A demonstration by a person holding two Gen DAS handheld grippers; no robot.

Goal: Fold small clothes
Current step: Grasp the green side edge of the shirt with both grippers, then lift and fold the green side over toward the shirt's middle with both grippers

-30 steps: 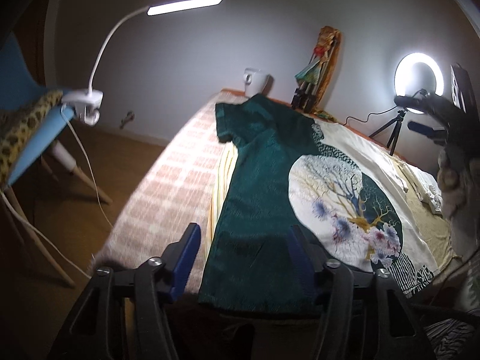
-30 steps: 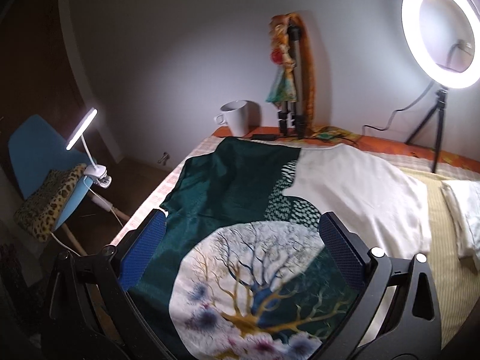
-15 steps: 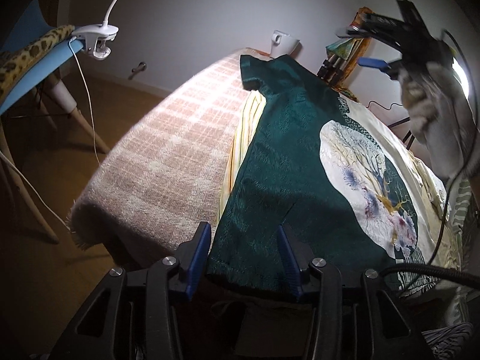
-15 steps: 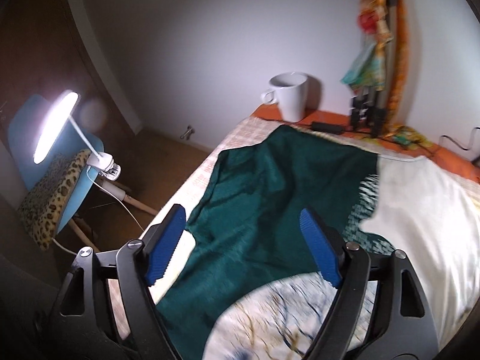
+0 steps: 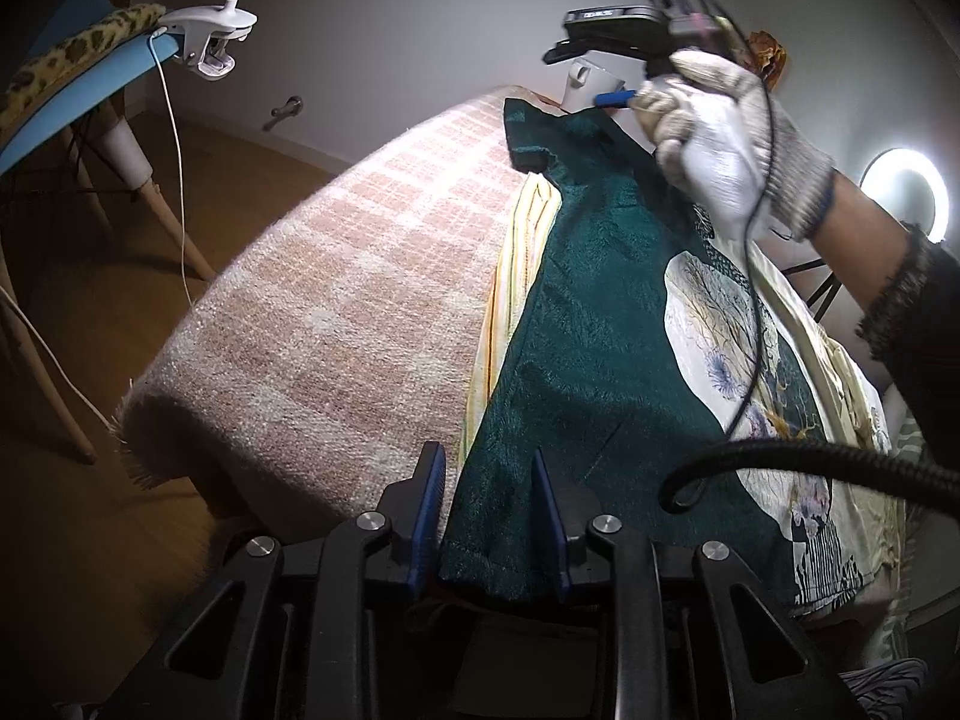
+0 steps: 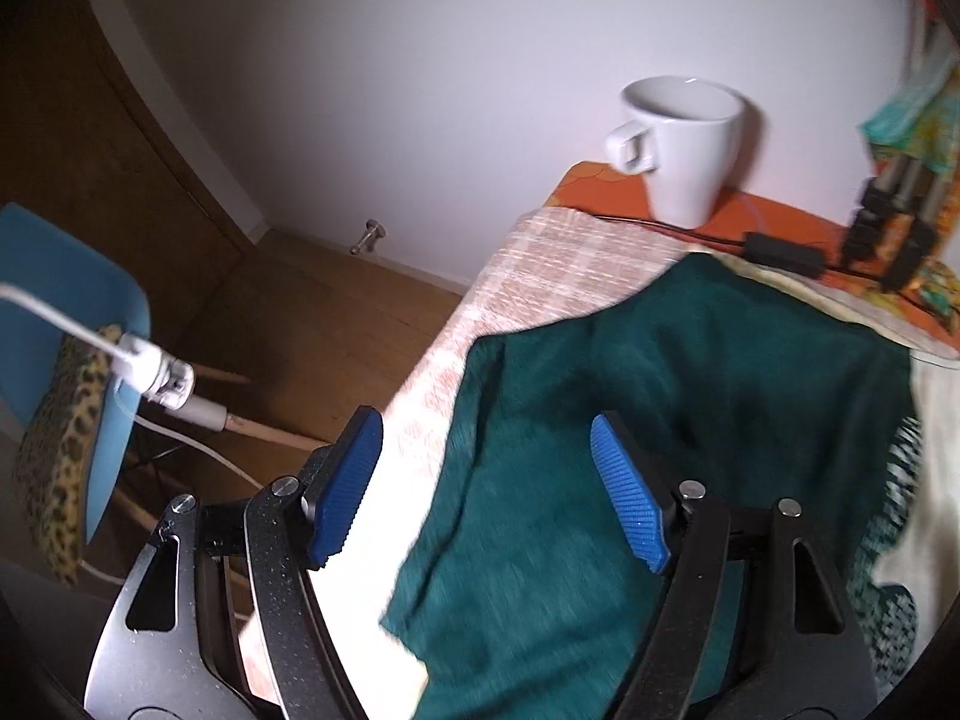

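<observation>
A dark green garment [image 5: 600,348] with a white tree print lies flat on the table's pink plaid cloth [image 5: 360,276]. My left gripper [image 5: 486,480] is at its near hem corner. The corner lies between the blue pads, whose jaws are closing, and a gap still shows on each side. A gloved hand [image 5: 720,138] holds my right gripper over the far sleeve. In the right wrist view, the right gripper [image 6: 486,450] hovers above the green sleeve [image 6: 540,396], jaws wide and closing slightly, with nothing gripped.
A white mug [image 6: 684,144] stands at the table's far end beside a black cable box [image 6: 780,252] and a tripod [image 6: 894,222]. A clip lamp [image 5: 204,39] sits on a blue chair [image 5: 72,114] to the left. A ring light [image 5: 906,192] glows to the right. A black cable [image 5: 810,468] crosses the garment.
My left gripper has come down onto the near hem and its jaws have narrowed. My right gripper has swept from the tree print to the far sleeve and narrowed a little.
</observation>
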